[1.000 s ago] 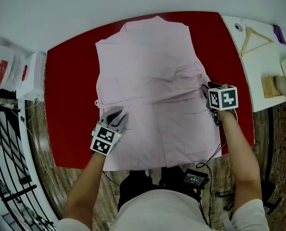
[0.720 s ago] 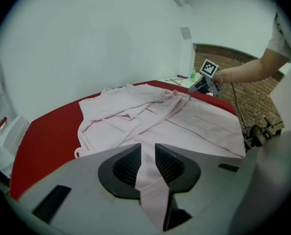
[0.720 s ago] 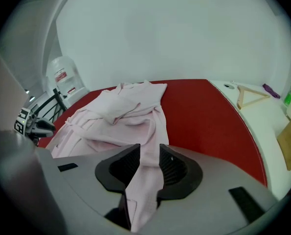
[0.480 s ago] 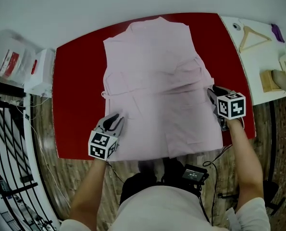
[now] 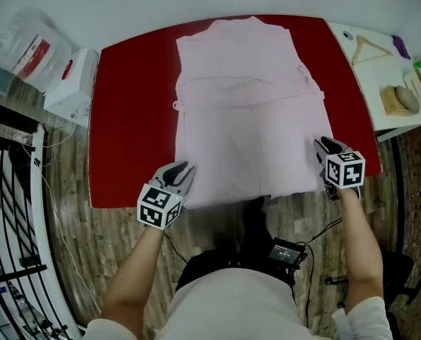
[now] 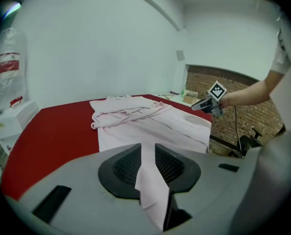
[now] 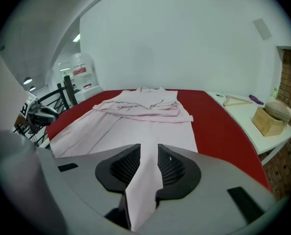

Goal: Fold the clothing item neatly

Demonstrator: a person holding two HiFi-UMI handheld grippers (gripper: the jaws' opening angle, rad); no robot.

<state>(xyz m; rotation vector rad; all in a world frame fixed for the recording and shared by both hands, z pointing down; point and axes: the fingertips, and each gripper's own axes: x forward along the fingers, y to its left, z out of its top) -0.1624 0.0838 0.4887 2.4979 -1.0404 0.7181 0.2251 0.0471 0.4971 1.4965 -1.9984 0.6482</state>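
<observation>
On my left, I'm keeping the left gripper (image 5: 179, 173) pinched on the near-left hem corner of the pink garment (image 5: 245, 126), which is now lying smoother and straighter along the red table (image 5: 129, 126) than a second ago; the right gripper (image 5: 324, 148) is likewise clamping the right corner, tensioning the hem for the fold.

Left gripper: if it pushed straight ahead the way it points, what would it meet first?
The left gripper pinches the garment; straight ahead it would meet more of that garment, probably its bunched fold.
</observation>
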